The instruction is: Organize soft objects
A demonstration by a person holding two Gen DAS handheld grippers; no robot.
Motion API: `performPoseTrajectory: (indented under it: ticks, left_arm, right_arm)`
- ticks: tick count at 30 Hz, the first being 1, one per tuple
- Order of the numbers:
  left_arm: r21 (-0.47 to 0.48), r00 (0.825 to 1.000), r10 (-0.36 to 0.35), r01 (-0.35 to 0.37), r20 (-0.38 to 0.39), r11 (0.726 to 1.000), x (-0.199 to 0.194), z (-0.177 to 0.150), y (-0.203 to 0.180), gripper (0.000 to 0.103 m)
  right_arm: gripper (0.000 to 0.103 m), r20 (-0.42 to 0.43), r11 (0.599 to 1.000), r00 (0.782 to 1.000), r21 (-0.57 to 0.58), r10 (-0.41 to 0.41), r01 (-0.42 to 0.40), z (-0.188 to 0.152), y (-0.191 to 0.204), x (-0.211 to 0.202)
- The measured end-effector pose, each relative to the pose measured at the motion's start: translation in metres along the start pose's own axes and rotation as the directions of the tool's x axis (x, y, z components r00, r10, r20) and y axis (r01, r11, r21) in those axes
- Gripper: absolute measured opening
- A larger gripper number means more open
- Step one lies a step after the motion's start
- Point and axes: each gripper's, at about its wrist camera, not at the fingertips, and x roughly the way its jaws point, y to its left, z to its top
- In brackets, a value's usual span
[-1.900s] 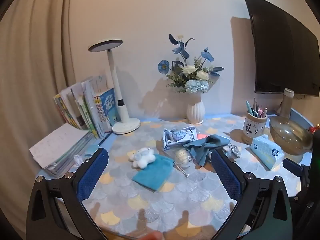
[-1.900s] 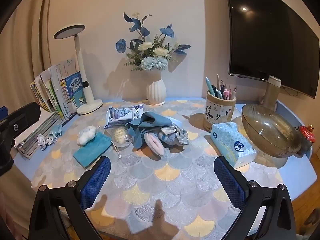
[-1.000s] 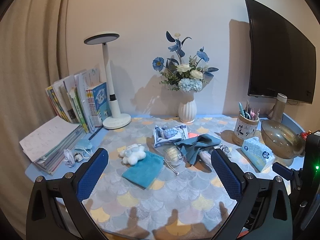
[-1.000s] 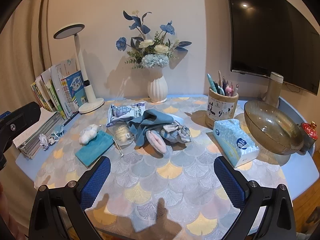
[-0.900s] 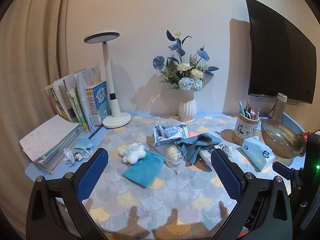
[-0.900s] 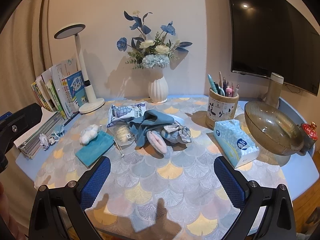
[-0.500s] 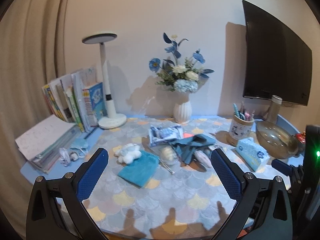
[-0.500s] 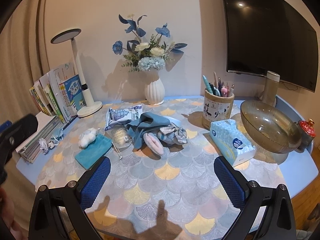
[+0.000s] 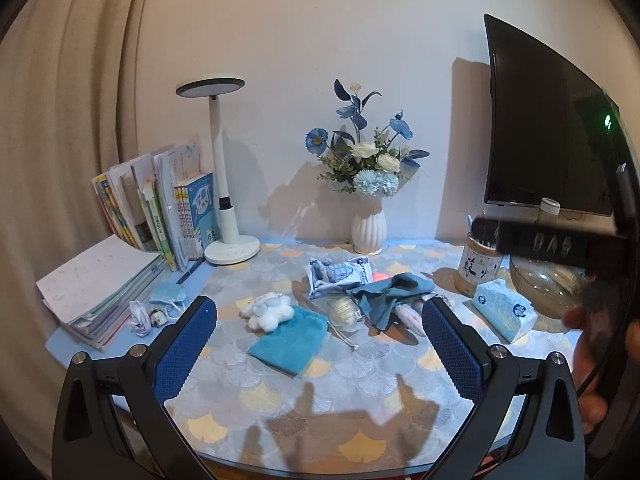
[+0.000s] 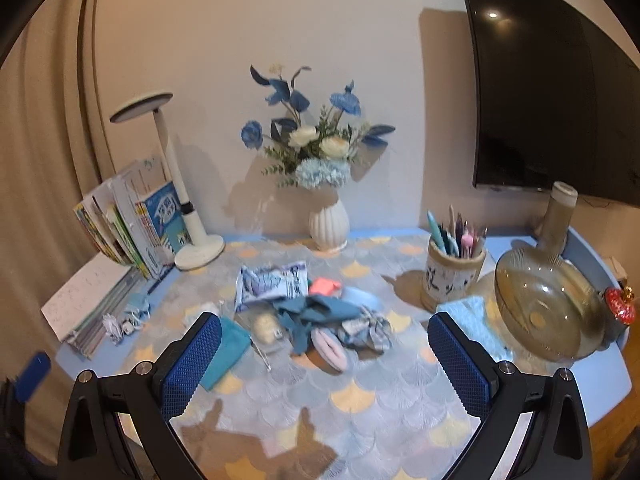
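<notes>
Soft things lie in the middle of the patterned table: a white plush toy (image 9: 267, 309), a teal pouch (image 9: 289, 339), a crumpled blue-grey cloth (image 9: 386, 295), a pink-and-white slipper (image 10: 328, 347) and a checked scrunchie (image 10: 367, 333). A printed packet (image 9: 339, 274) lies behind them. My left gripper (image 9: 319, 343) is open and empty, above the table's near edge. My right gripper (image 10: 325, 355) is open and empty, hovering in front of the pile; its body shows at the right of the left wrist view (image 9: 560, 246).
A glass bowl (image 10: 546, 316), a tissue pack (image 9: 503, 309) and a pen holder (image 10: 454, 274) stand at the right. A vase of flowers (image 10: 328, 222), a desk lamp (image 10: 182, 200) and books (image 9: 148, 216) line the back and left. A monitor (image 10: 560, 92) hangs at the right.
Both grippers have shifted, staying open. The right gripper rose and moved forward toward the pile and now crosses the right side of the left wrist view. The objects have not moved.
</notes>
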Motion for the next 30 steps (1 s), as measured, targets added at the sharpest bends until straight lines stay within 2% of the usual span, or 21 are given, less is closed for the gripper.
performPoseTrajectory:
  ticks: [2, 6, 7, 9, 10, 11, 13, 15, 17, 19, 20, 22, 23, 25, 26, 28, 30]
  left_arm:
    - [0.006, 1.0, 0.006, -0.006, 0.001, 1.0, 0.002, -0.001, 0.001, 0.102]
    - [0.0, 0.999, 0.032, -0.032, 0.0, 0.999, 0.01, -0.006, 0.005, 0.102]
    - [-0.01, 1.0, 0.028, -0.029, -0.008, 1.0, 0.017, -0.006, 0.008, 0.102]
    - [-0.023, 0.999, 0.01, -0.011, -0.036, 1.0, 0.026, -0.004, 0.009, 0.102]
    - [-0.025, 0.999, 0.0, -0.001, -0.039, 1.0, 0.027, -0.004, 0.009, 0.102]
    - [-0.026, 1.0, -0.007, 0.006, -0.029, 1.0, 0.025, -0.004, 0.009, 0.102]
    - [-0.021, 1.0, 0.0, 0.0, -0.004, 1.0, 0.018, -0.005, 0.006, 0.102]
    - [0.007, 1.0, 0.014, -0.014, 0.004, 1.0, 0.014, -0.005, 0.001, 0.103]
    - [0.032, 0.998, 0.058, -0.058, -0.001, 0.998, 0.014, -0.004, -0.003, 0.102]
    - [0.05, 0.994, 0.106, -0.105, -0.019, 0.993, 0.022, -0.004, -0.006, 0.102]
    - [0.052, 0.994, 0.103, -0.102, -0.022, 0.993, 0.028, -0.005, -0.006, 0.102]
    - [0.054, 0.995, 0.092, -0.09, -0.029, 0.994, 0.046, -0.005, -0.006, 0.102]
    - [0.058, 0.996, 0.087, -0.085, -0.036, 0.995, 0.056, -0.004, -0.006, 0.102]
    - [0.084, 0.996, 0.079, -0.076, -0.035, 0.994, 0.076, 0.0, -0.007, 0.102]
    - [0.095, 0.995, 0.09, -0.085, -0.049, 0.992, 0.083, 0.001, -0.008, 0.102]
    - [0.109, 0.991, 0.123, -0.116, -0.061, 0.987, 0.09, 0.003, -0.01, 0.102]
    - [0.104, 0.995, 0.091, -0.086, -0.048, 0.991, 0.086, 0.003, -0.013, 0.102]
  right_arm:
    - [0.103, 0.026, 1.0, 1.0, 0.008, -0.004, 0.004, -0.003, -0.001, -0.006]
    - [0.103, 0.146, 0.993, 0.985, 0.083, -0.095, 0.084, -0.057, -0.026, -0.022]
    - [0.103, 0.149, 0.991, 0.984, 0.102, -0.099, 0.084, -0.068, -0.033, -0.02]
    - [0.103, 0.059, 0.988, 0.996, 0.144, -0.061, 0.052, -0.072, -0.05, -0.008]
    - [0.103, 0.042, 0.983, 0.998, 0.181, -0.051, 0.043, -0.069, -0.058, -0.007]
    - [0.103, 0.056, 0.973, 0.998, 0.23, -0.036, 0.022, -0.066, -0.069, -0.012]
    - [0.103, 0.085, 0.969, 0.996, 0.246, -0.033, 0.011, -0.059, -0.075, -0.02]
    - [0.103, 0.07, 0.982, 0.996, 0.186, -0.055, 0.041, -0.051, -0.064, -0.02]
    - [0.103, 0.023, 0.997, 0.998, 0.048, -0.066, 0.065, -0.049, -0.038, -0.009]
    - [0.103, 0.001, 0.995, 0.997, -0.058, -0.079, 0.079, -0.051, -0.017, 0.003]
    - [0.103, 0.008, 0.994, 0.998, -0.09, -0.065, 0.066, -0.052, -0.009, 0.007]
    - [0.103, 0.034, 0.99, 0.997, -0.118, -0.067, 0.071, -0.054, 0.0, 0.019]
    - [0.103, 0.035, 0.984, 0.992, -0.129, -0.12, 0.124, -0.053, 0.003, 0.029]
    - [0.103, -0.017, 0.979, 0.988, -0.134, -0.156, 0.153, -0.05, 0.002, 0.046]
    - [0.103, -0.041, 0.984, 0.989, -0.114, -0.141, 0.136, -0.049, -0.003, 0.051]
    - [0.103, -0.034, 0.989, 0.992, -0.096, -0.119, 0.116, -0.051, -0.008, 0.049]
    - [0.103, -0.027, 0.984, 0.989, -0.105, -0.146, 0.142, -0.052, -0.009, 0.047]
